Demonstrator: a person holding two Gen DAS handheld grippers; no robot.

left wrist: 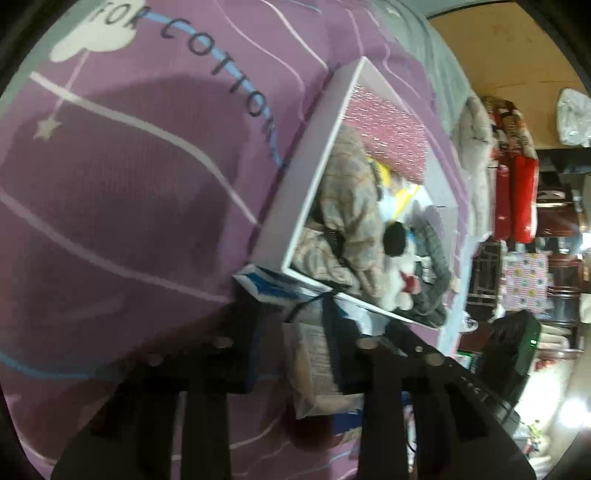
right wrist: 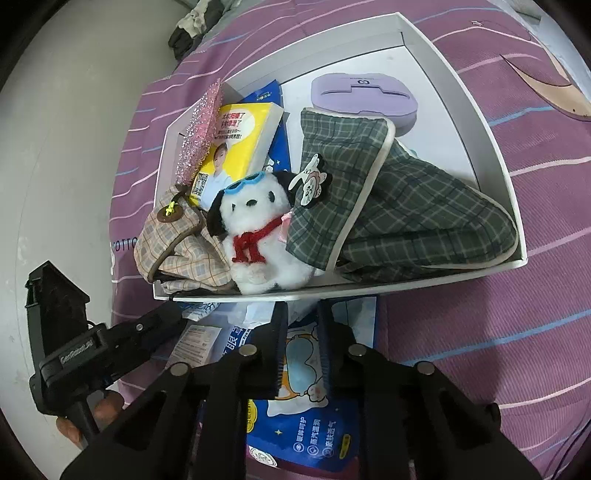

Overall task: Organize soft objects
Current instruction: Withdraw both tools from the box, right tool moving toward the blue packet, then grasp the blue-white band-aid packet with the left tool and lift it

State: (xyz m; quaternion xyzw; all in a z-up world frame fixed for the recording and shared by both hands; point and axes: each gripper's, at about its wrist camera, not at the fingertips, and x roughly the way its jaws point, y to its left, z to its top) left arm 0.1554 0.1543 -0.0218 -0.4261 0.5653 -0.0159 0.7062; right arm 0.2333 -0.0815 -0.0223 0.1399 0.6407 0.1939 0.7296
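Observation:
A blue eye-mask pack (right wrist: 306, 424) with a cartoon on it lies on the purple bedsheet (right wrist: 480, 350), just in front of a white box (right wrist: 406, 286). My right gripper (right wrist: 302, 310) is shut on that pack, one finger on each side of it. Left of it a hand holds my left gripper (right wrist: 166, 319) over more packets. In the left wrist view the left gripper (left wrist: 291, 310) is shut on a pale printed packet (left wrist: 317, 365) beside the box (left wrist: 273, 218). The box holds a white plush dog (right wrist: 266, 229), a green plaid cloth (right wrist: 406, 206) and a beige plaid bag (right wrist: 181, 243).
Also in the box are a yellow book (right wrist: 236, 147), a pink glitter piece (right wrist: 201, 125) and a purple device (right wrist: 364, 94). Dark clothing (right wrist: 192, 22) lies at the bed's far edge. Beyond the bed stand red bundles (left wrist: 517, 199) and room clutter.

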